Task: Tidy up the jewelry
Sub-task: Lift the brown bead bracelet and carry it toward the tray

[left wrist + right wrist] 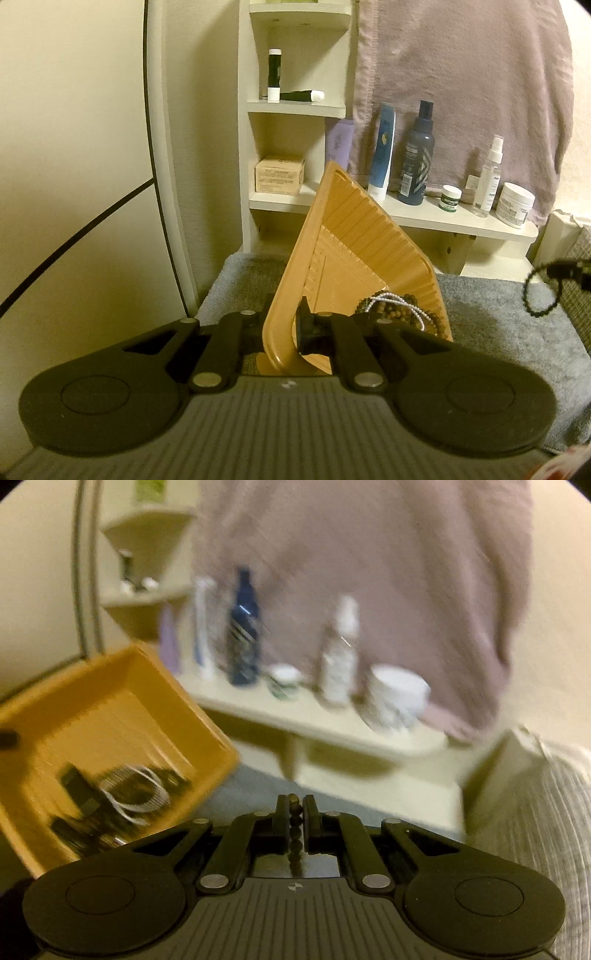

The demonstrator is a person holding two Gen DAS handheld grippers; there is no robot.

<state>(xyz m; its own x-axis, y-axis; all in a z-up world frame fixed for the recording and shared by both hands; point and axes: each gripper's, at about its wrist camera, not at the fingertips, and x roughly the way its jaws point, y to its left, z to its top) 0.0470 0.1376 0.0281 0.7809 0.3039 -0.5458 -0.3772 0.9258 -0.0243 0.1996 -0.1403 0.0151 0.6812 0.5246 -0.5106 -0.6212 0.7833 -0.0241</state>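
Beaded bracelets, dark brown and white (397, 308), lie heaped in the low corner of a ribbed orange plastic tray (354, 236), held tilted by the left gripper (282, 326) clamped on its rim; the right gripper (295, 812) pinches a dark bead strand (295, 834).

Left hand-held gripper (282, 326) clamped shut, right hand-held gripper (295, 808) pinched shut
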